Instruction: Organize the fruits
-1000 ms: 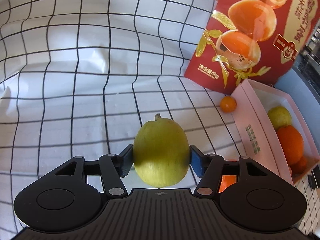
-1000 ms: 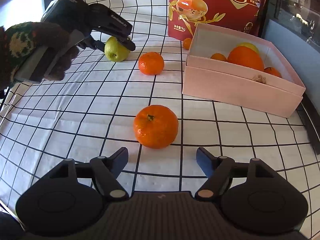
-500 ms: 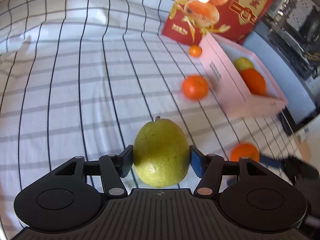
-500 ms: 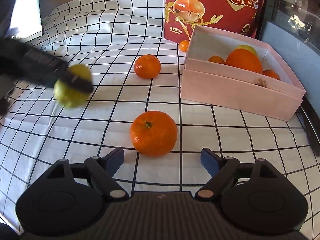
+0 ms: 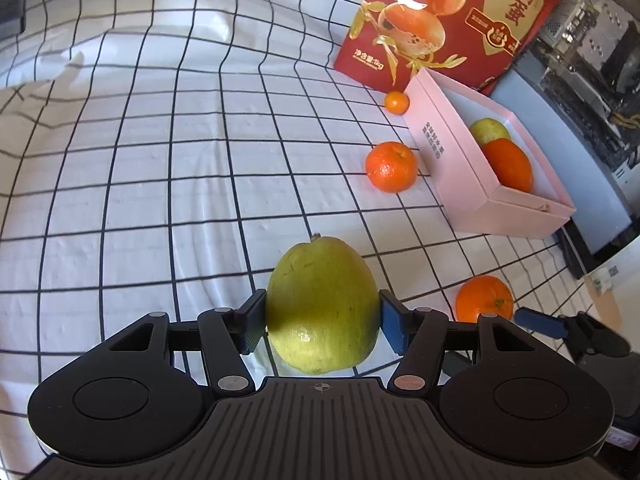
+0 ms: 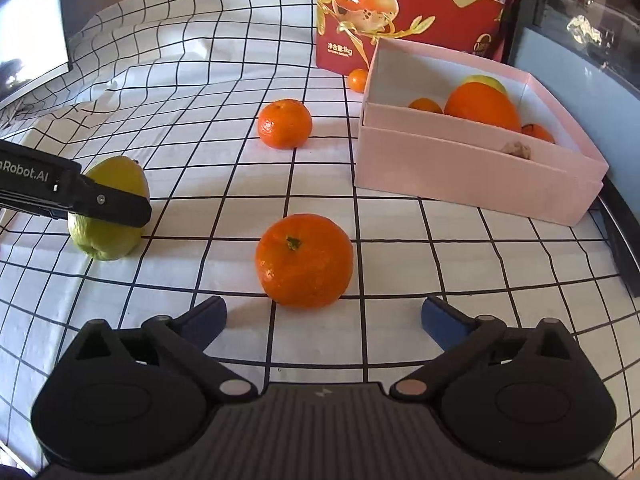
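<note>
While checkered cloth [image 6: 192,92] covers the surface with open room at left, a pink box [image 6: 472,176] at far right hides part of its fruit. Left hand-held gripper [image 5: 322,320] pinches a green pear [image 5: 322,304]. Right hand-held gripper [image 6: 324,314], jaws opening, has nothing between them; an orange [image 6: 304,260] lies just beyond.
</note>
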A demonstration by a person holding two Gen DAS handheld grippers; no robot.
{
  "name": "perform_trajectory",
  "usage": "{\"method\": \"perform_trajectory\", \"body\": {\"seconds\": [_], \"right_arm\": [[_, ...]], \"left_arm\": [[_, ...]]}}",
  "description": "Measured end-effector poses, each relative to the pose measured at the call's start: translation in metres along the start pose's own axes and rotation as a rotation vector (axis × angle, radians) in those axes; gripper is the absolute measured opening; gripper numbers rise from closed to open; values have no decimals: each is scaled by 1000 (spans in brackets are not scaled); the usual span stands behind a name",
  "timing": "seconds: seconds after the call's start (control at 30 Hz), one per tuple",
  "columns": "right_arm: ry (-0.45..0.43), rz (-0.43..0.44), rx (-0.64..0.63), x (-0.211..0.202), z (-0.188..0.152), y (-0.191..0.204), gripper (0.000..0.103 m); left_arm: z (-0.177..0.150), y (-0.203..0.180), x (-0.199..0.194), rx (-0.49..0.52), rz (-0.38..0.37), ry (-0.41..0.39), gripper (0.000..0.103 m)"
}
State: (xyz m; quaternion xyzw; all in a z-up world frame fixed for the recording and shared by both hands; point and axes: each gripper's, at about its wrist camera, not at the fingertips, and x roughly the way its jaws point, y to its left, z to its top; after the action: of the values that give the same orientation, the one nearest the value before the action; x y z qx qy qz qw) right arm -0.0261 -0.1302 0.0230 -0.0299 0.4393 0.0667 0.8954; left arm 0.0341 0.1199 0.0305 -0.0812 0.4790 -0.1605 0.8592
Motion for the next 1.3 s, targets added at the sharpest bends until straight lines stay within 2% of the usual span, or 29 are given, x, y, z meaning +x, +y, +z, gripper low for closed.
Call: {"method": "perform_trajectory", "body": {"seconds": [0.17, 0.3, 0.47, 0.67, 0.9, 1.0, 1.3], "right_arm": [[40, 2, -1, 2, 7, -1, 103], [27, 14, -3, -2, 6, -7, 94], [3, -1, 15, -10, 8, -23, 93], [-7, 6, 5, -12, 6, -20, 93], [-48, 12, 2, -11, 21, -10, 93], [-25, 12, 6, -5, 25, -10, 91], [-8, 15, 3, -17, 11, -30, 90]], "left_arm": [[-1, -11, 1, 50, 44, -1, 64], [-1, -16, 2, 81, 64, 0, 64], [2, -19, 5, 85, 70, -2, 63], [8, -13, 15, 65, 25, 24, 64], [11, -14, 21, 58, -4, 13, 64], [11, -13, 21, 51, -25, 15, 64], [9, -16, 21, 45, -14, 12, 64]]}}
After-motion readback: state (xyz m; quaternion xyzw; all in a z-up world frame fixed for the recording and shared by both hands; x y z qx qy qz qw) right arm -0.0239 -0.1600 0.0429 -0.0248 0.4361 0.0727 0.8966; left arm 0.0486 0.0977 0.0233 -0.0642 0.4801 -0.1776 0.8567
